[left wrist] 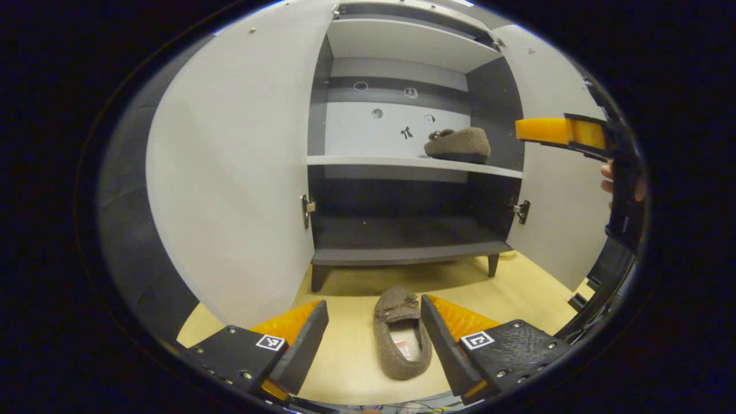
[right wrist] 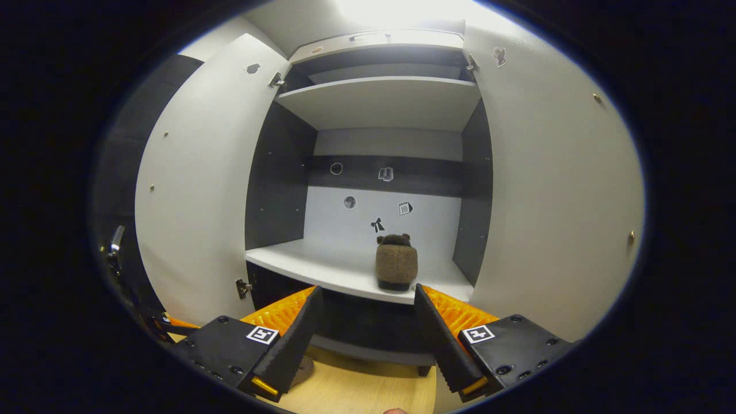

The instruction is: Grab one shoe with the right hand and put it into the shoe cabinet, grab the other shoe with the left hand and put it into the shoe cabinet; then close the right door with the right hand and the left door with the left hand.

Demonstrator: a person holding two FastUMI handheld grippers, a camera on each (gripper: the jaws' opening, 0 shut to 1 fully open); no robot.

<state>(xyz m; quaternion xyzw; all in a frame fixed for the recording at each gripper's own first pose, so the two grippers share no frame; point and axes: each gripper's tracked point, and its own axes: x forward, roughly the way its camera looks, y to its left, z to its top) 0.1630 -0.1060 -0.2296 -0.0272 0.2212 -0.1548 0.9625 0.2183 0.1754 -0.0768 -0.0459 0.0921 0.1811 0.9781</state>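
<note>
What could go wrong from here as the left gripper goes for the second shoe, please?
1. The shoe on the floor lies nearer one finger of the open left gripper, so an off-centre grasp might twist or drop it.
2. The other shoe sits on the shelf towards its right end; placing the second one close by could knock it.
3. The left door stands wide open beside the gripper's likely path and might get bumped.

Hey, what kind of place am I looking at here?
Likely a mock-up of a home entryway: an open shoe cabinet with white doors, one slipper on its shelf, another slipper on the wood floor.
</note>
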